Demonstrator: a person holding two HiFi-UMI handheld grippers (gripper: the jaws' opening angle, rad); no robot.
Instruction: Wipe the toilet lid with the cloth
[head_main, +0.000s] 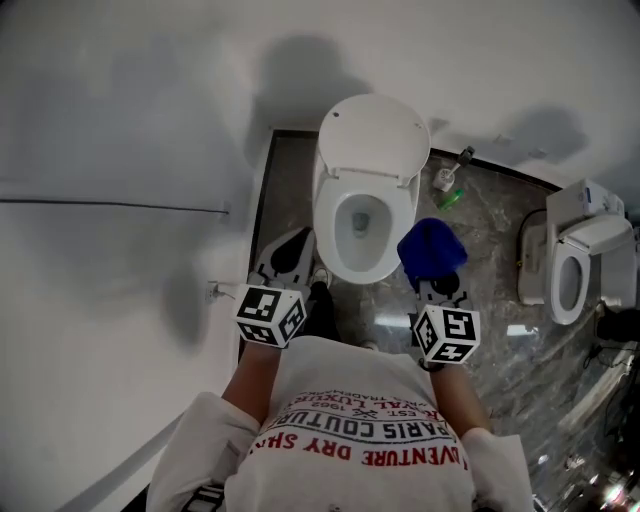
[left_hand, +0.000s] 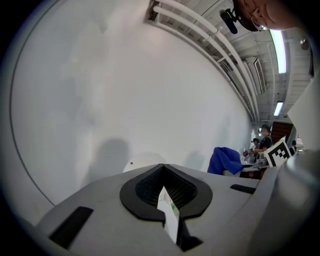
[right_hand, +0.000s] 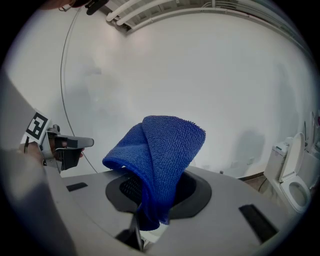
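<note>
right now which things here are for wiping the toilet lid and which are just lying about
For the job:
blue cloth, gripped in the right tongs
toilet lid, raised

Just lying about:
green bottle on the floor
clear bottle beside it
second toilet

Dark marbled floor (head_main: 495, 300) carries a white toilet (head_main: 363, 225), lid (head_main: 375, 135) raised; a green bottle (head_main: 450, 197) lies just beside it, a second toilet (head_main: 578, 262) well apart.

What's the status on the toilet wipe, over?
Left gripper shut, empty. Right gripper shut on blue cloth. Toilet lid raised, cloth clear of it. Nothing blocking.
</note>
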